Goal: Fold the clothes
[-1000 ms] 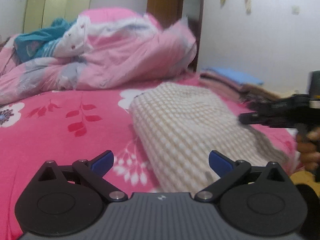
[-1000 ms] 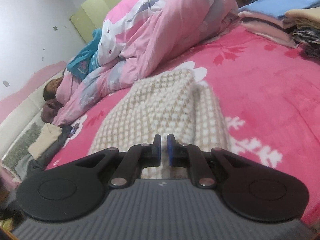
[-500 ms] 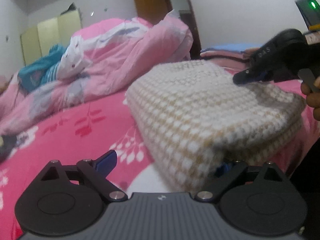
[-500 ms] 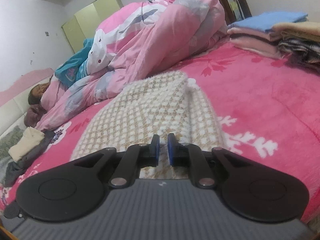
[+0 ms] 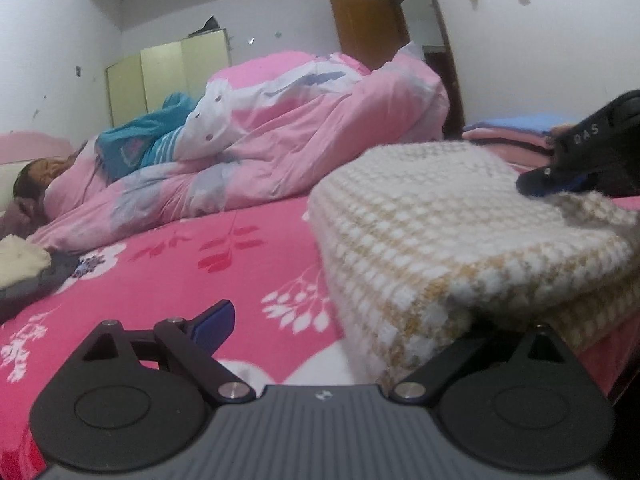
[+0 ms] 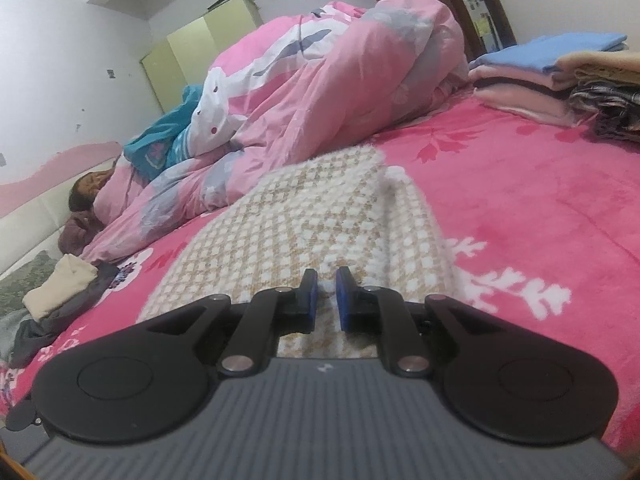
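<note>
A cream-and-tan knit sweater (image 5: 440, 220) lies folded on the pink bedspread (image 5: 180, 272). My left gripper (image 5: 348, 316) is open wide at its near corner. The blue left finger (image 5: 212, 320) shows beside the sweater, while the other finger is hidden under the lifted top layer. In the right wrist view the sweater (image 6: 300, 220) stretches away from my right gripper (image 6: 325, 284), whose jaws stand almost together over its near edge. From the left wrist view the right gripper (image 5: 552, 184) sits on the sweater's top right, and the knit rises in a small peak at its tips.
A heaped pink duvet (image 6: 320, 92) fills the back of the bed, with a person (image 6: 86, 188) lying at its left end. Folded clothes (image 6: 560, 76) are stacked at the far right. A small pile of garments (image 6: 60, 288) lies at the left.
My left gripper has dropped and come up to the sweater's near corner, and its right finger has slid under the top layer. The right gripper has barely shifted.
</note>
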### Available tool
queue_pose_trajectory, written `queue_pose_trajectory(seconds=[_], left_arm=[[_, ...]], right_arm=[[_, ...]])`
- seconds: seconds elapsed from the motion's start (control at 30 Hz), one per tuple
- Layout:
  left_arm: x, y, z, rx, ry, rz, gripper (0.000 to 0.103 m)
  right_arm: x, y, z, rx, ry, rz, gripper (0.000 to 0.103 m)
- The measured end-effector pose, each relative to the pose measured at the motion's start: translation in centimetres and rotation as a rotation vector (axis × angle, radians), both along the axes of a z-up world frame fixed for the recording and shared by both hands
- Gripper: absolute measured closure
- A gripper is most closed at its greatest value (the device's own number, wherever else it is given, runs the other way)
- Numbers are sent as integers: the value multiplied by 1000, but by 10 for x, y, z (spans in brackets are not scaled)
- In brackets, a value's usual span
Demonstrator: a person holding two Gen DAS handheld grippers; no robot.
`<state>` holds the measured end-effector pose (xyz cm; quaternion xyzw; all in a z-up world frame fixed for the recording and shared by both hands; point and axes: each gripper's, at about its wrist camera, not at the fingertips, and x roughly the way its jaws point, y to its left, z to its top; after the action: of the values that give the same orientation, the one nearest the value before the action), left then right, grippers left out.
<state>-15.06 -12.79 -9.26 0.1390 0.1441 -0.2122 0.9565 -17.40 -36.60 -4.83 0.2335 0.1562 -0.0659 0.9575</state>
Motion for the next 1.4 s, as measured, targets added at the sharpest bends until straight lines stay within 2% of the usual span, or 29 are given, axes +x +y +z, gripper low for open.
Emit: queue_pose_trajectory(seconds=[0.2,0.43,0.53,0.7,0.87,0.97,1.07,1.13,1.2,1.4], left_arm=[[-5,0,0,29,-23,-4,6],[0,-22,-2,45,-62,-10,4],[3,-27,-4,55,-86,-13,6],[-5,-3,-9,66,-99,-33,9],[0,-8,-3,48,-76,-42,9],[1,-4,-2,75,-81,-74,10],[12,6,-1,45,-19,-113,10],[10,4,1,71,-35,-118,10],[3,3,3,98,-52,-133,11],[-29,46,19,74,-22,-282,10]], right_arm=[[-5,-9,-6,55,-42,24,94],[-9,-20,-14,149,-102,26,94],[-10,-25,-16,180,-113,39,94],[-11,-27,-17,193,-123,63,94],[-10,-24,-15,176,-123,61,94],[-11,-26,-16,192,-129,57,94],[-13,-26,-16,194,-136,62,94],[-13,-25,-15,184,-134,61,94],[-13,-26,-16,194,-135,61,94],[-14,-34,-19,256,-150,66,92]])
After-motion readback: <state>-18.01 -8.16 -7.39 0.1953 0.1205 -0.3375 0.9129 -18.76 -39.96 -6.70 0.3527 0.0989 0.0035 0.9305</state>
